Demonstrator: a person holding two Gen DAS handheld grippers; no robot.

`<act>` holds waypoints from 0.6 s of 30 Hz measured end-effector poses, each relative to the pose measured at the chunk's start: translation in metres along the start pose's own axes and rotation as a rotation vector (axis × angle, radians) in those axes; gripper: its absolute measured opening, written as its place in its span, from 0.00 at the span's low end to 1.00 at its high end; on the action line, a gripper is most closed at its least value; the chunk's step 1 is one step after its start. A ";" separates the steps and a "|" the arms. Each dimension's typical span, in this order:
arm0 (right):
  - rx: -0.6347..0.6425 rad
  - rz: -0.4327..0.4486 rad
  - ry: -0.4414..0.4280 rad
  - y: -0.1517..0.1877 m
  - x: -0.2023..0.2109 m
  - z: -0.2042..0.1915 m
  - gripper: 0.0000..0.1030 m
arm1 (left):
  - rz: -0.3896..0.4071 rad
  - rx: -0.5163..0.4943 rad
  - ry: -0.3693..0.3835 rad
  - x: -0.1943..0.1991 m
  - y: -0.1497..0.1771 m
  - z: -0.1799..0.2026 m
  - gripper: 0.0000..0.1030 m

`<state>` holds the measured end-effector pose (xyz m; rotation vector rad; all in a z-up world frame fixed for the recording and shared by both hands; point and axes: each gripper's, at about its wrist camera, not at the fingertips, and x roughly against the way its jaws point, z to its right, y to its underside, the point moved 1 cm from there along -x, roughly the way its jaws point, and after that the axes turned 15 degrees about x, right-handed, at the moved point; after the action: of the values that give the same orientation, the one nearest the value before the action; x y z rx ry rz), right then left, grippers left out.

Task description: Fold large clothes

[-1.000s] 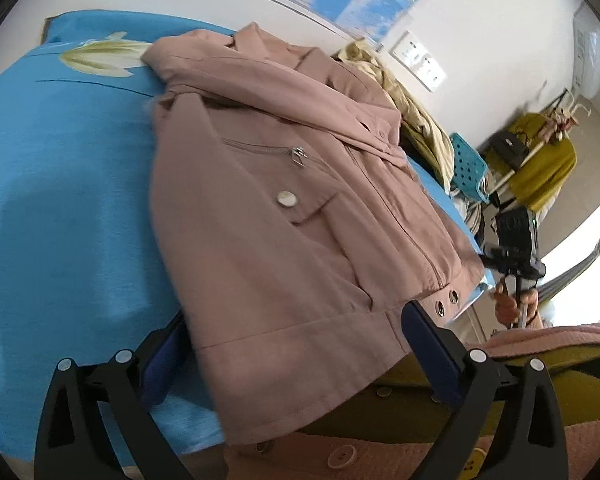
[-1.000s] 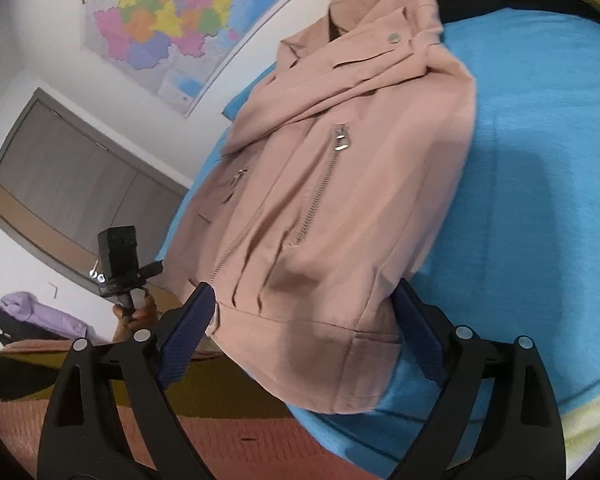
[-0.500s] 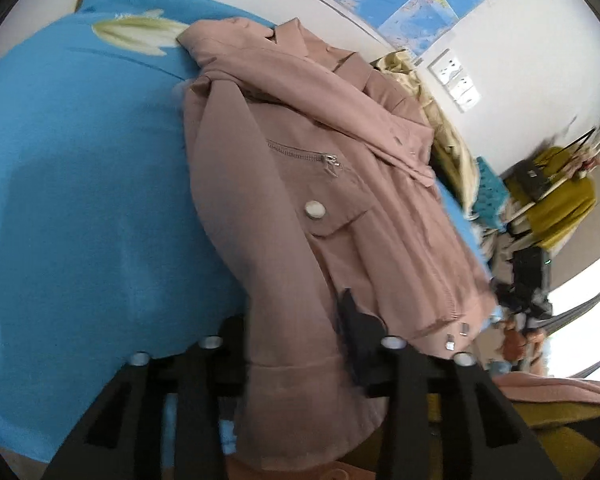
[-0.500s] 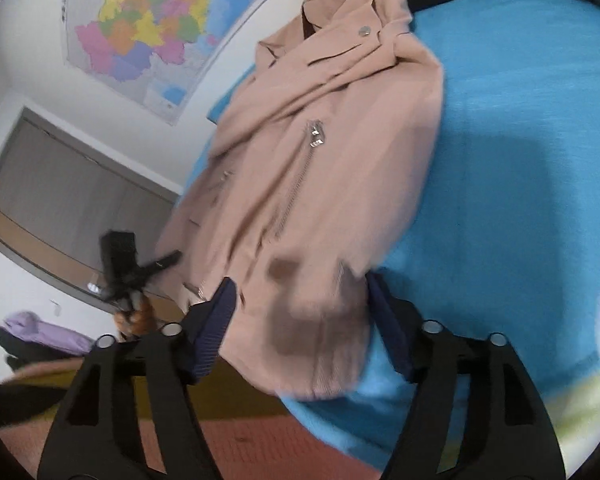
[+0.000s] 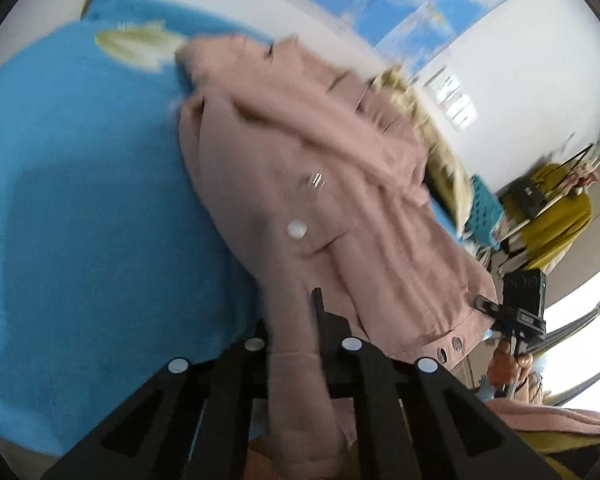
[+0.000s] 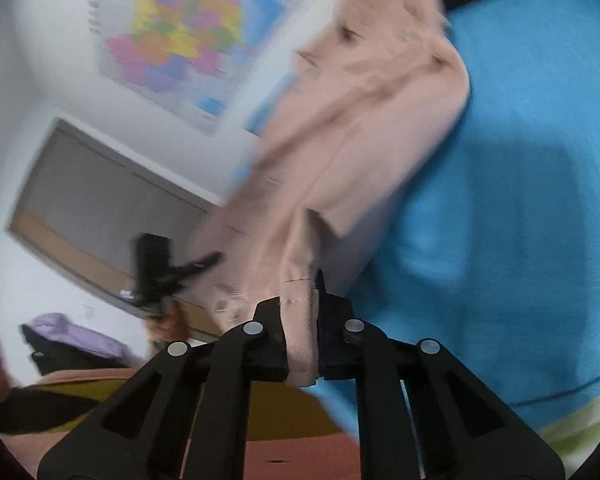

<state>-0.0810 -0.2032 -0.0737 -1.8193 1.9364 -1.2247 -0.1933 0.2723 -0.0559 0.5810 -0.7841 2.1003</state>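
A pink zip jacket (image 5: 340, 200) lies on a blue blanket (image 5: 80, 200), collar at the far end and hem toward me. My left gripper (image 5: 296, 320) is closing its jaws on the hem at one near corner, and the cloth is bunched between the pads. In the right wrist view the jacket (image 6: 360, 120) runs up the frame over the blanket (image 6: 520, 200). My right gripper (image 6: 302, 312) is closing on the hem's other near corner, with a fold of pink fabric pinched between its pads. Both views are motion-blurred.
A pale yellow garment (image 5: 440, 148) is heaped past the jacket's collar, beside a teal basket (image 5: 486, 208). A rack with a mustard garment (image 5: 556, 216) stands by the window. A wall map (image 6: 172, 36) and dark panel (image 6: 100, 208) hang behind. Olive and pink clothes lie below the grippers.
Both grippers went from wide open around the jacket's hem to shut on it. The hem is now gathered into narrow folds between the pads, and the jacket's near edge has bunched up.
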 end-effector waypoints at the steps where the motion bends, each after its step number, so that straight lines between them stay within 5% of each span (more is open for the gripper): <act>1: 0.025 0.021 -0.002 -0.003 0.006 -0.010 0.08 | 0.019 -0.008 0.013 0.010 -0.001 0.004 0.05; 5: 0.115 0.103 -0.056 -0.015 0.034 -0.054 0.07 | 0.072 -0.028 0.087 0.054 0.000 0.020 0.05; 9: 0.146 0.095 -0.074 -0.012 0.041 -0.067 0.07 | 0.101 -0.052 0.124 0.078 0.006 0.030 0.06; 18: 0.020 -0.009 -0.055 0.017 0.017 -0.034 0.08 | -0.016 0.023 0.074 0.040 0.012 -0.001 0.07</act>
<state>-0.1190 -0.2060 -0.0576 -1.8347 1.8825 -1.1801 -0.2257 0.2880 -0.0357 0.5176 -0.7117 2.1063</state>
